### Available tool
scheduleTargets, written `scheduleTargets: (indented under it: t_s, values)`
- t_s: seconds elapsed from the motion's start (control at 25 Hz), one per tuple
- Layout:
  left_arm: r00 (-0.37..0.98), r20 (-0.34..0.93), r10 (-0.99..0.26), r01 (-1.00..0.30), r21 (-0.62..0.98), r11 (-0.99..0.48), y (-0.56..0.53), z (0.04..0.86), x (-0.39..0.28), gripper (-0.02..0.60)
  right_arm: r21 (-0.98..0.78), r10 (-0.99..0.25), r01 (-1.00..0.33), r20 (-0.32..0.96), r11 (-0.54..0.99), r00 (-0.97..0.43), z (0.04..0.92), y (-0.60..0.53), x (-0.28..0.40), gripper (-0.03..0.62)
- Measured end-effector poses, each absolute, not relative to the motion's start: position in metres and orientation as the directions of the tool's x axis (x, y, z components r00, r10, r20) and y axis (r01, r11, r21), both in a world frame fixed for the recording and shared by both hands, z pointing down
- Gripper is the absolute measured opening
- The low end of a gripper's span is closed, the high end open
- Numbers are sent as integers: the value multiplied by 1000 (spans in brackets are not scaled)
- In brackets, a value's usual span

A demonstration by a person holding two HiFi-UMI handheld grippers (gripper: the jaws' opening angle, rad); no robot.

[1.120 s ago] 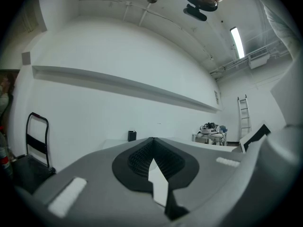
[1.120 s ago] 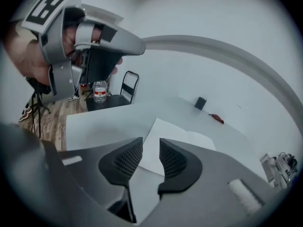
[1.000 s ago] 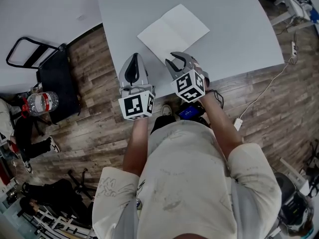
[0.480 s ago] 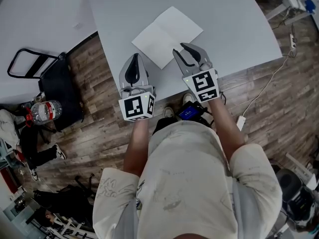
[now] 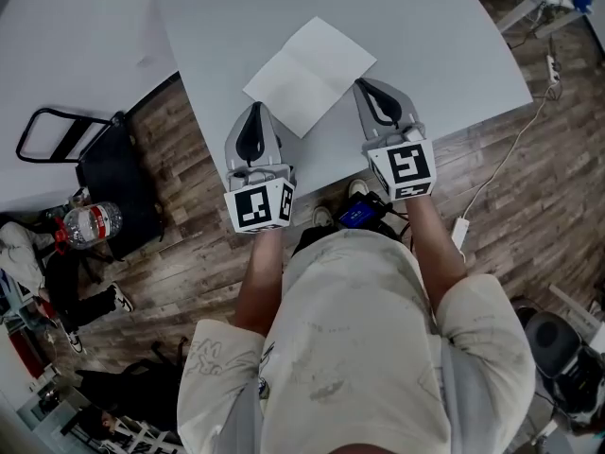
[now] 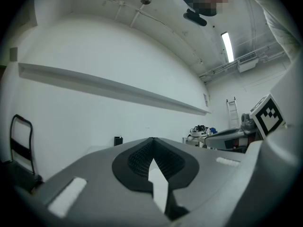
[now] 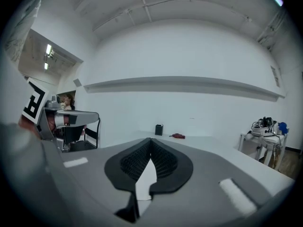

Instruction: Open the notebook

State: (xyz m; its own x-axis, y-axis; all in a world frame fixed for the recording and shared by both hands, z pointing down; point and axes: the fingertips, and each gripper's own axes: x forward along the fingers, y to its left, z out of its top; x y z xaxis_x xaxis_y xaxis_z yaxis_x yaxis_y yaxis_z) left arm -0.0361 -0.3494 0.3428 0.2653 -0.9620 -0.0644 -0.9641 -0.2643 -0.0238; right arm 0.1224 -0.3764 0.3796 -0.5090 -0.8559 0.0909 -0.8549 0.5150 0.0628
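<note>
A white notebook [image 5: 310, 76] lies flat on the grey table [image 5: 435, 26], showing blank paper with a crease across its middle. My left gripper [image 5: 254, 110] hovers over the table's near edge, just below and left of the notebook's near corner; its jaws are shut with nothing in them [image 6: 152, 139]. To the right of that corner my right gripper [image 5: 364, 85] is level, apart from the paper. Its jaws are closing, their tips all but met and nothing between them [image 7: 151, 139]. Neither gripper touches the notebook.
A black hand cart [image 5: 104, 149] and a water bottle [image 5: 92, 222] stand on the wooden floor at the left. A white cable with an adapter [image 5: 460, 232] trails at the right. A small black cup [image 7: 159, 129] and a red item [image 7: 178, 136] sit on a far table.
My right gripper has swung right and away from the notebook's corner, rolled upright, and its open jaws have closed. The left gripper has drifted only slightly.
</note>
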Motion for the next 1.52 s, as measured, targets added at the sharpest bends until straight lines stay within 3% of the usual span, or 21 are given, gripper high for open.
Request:
scheduleTargets:
  t_s: [0.68,1.52]
  values:
    - [324,-83,-942,-946,-24,-323,-330,348,-8,17,10,-903,-903,-22,430,-430,367,-339,178,5]
    - [321,-80,-944,-946,7,-323,-317,321,-28,17,24,-898,-899,54,438,-436,346,-338,167,3]
